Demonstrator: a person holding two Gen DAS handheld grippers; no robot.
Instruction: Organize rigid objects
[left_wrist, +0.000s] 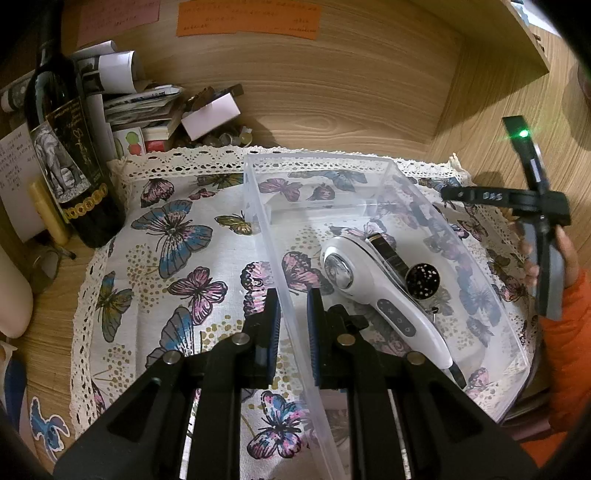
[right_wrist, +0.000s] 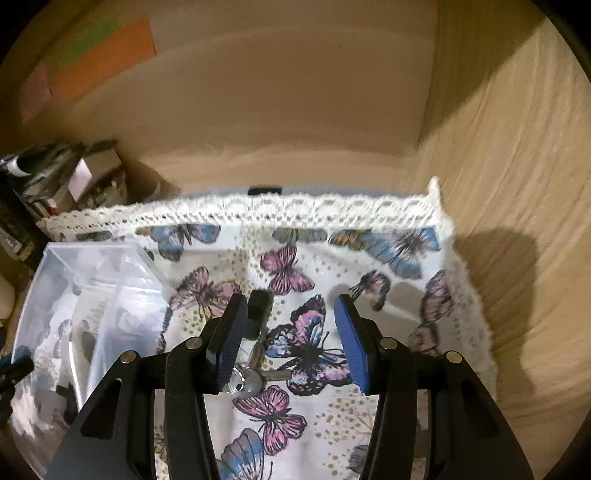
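1. left gripper (left_wrist: 293, 332) pinches the bin (left_wrist: 384, 162) wall, pads closed on the near left side, steadying it.
2. inside the bin already: a white massager (left_wrist: 373, 291), a watch (left_wrist: 388, 251) and a round black piece (left_wrist: 423, 279).
3. right gripper (right_wrist: 291, 343) hangs over the cloth (right_wrist: 369, 258), jaws partly open and empty.
4. keys (right_wrist: 255, 373) lie on the cloth just beside its left pad, outside the bin; they look like the next item left to move.
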